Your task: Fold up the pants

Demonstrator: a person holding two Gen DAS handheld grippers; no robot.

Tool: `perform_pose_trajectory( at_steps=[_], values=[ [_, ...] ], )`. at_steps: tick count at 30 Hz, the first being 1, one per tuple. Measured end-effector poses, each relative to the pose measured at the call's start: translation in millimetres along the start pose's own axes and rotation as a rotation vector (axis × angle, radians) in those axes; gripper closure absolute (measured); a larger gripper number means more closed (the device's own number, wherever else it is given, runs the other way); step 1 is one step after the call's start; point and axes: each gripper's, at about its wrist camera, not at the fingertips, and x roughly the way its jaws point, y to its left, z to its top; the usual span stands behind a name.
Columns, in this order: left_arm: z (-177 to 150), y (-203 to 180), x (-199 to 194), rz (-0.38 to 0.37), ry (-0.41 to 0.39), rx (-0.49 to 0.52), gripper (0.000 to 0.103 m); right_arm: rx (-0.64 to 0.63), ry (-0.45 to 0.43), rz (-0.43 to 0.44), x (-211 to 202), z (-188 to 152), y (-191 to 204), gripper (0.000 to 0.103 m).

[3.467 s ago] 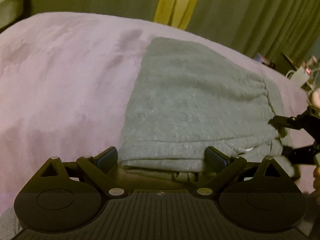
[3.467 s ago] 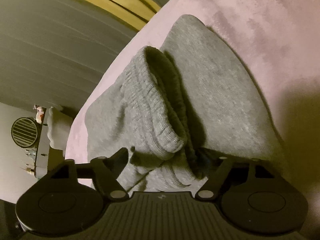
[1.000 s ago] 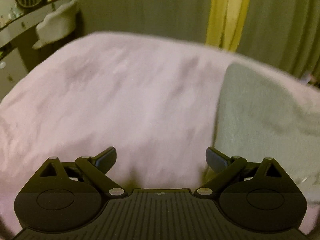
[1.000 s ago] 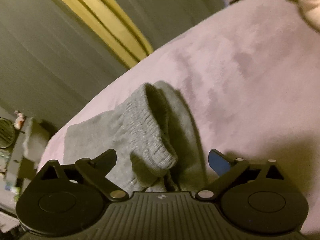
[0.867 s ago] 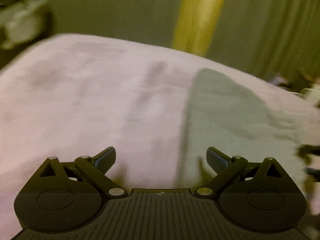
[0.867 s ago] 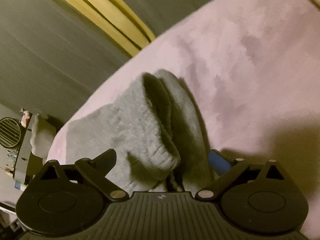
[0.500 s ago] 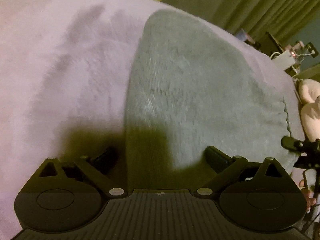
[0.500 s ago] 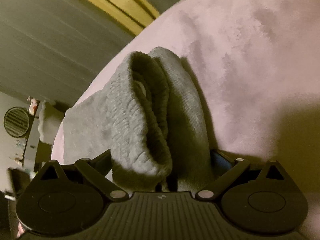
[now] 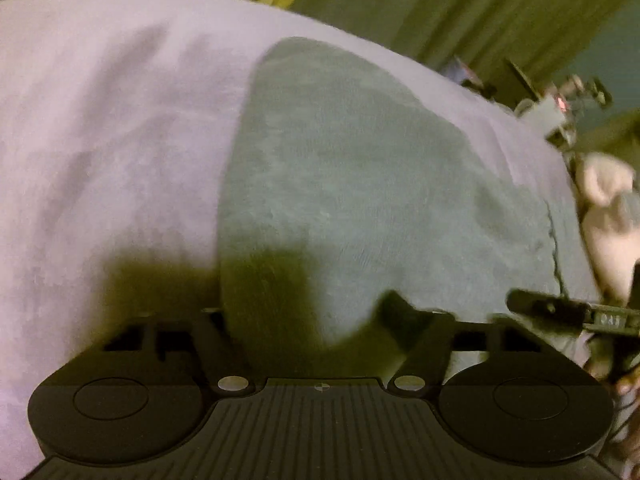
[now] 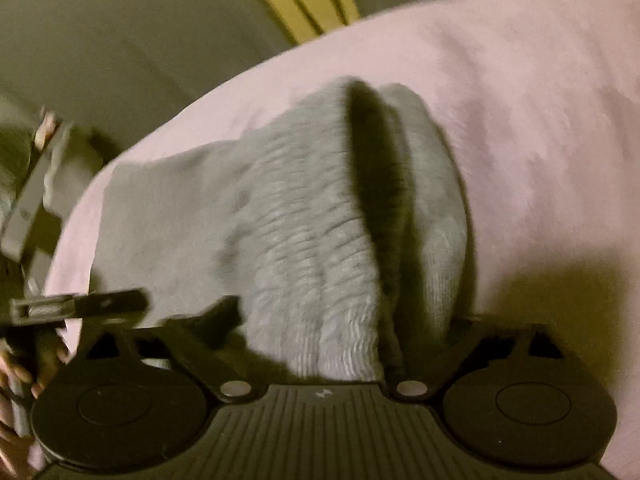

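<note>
Gray pants folded on a pink bed

Left view: the left claw (image 9: 308, 312) stood apart astride the pants' (image 9: 360, 184) near edge on the bed (image 9: 100, 120). Right view: the right claw (image 10: 344, 320), fingers apart, straddled the ribbed waistband (image 10: 312, 248) end

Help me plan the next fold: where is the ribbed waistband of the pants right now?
In the right wrist view the ribbed waistband stands bunched between the right gripper's open fingers, on the pink blanket, at the end of the grey pants.
</note>
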Motion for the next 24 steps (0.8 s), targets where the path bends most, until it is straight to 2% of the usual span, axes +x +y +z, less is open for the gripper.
perform_pose_trajectory(
  at_steps=[2,5,9,13,18,19,20,21,22,23,24],
  values=[
    [0,-9,-2,0.019,-0.013,0.030,0.048,0.007,-0.012,0.016,-5,-3,3,0.042],
    [7,-14,-10,0.001,-0.027,0.016,0.060,0.060,-0.030,0.041,-14,1,5,0.048],
    [16,-22,-23,-0.036,-0.058,0.016,0.066,0.055,-0.084,0.090,-29,0,23,0.049],
    [30,-37,-28,-0.055,-0.098,0.038,0.066,0.054,-0.138,0.132,-43,15,34,0.050],
    [59,-56,-25,0.000,-0.174,0.068,0.066,0.044,-0.241,0.106,-51,50,42,0.050],
    [66,-54,-25,0.010,-0.192,0.051,0.059,0.029,-0.274,0.076,-52,58,42,0.047],
    [72,-52,-25,0.035,-0.201,0.028,0.045,0.010,-0.294,0.039,-54,65,43,0.039],
    [76,-49,-24,0.084,-0.207,0.000,0.039,-0.010,-0.304,-0.009,-53,74,42,0.032],
    [77,-48,-25,0.146,-0.219,-0.011,0.026,-0.025,-0.309,-0.103,-51,81,41,0.014],
    [73,-48,-27,0.215,-0.230,0.001,0.012,-0.028,-0.322,-0.199,-53,82,39,0.005],
    [67,-48,-30,0.248,-0.239,0.024,0.007,-0.039,-0.342,-0.280,-55,80,39,0.004]
  ],
)
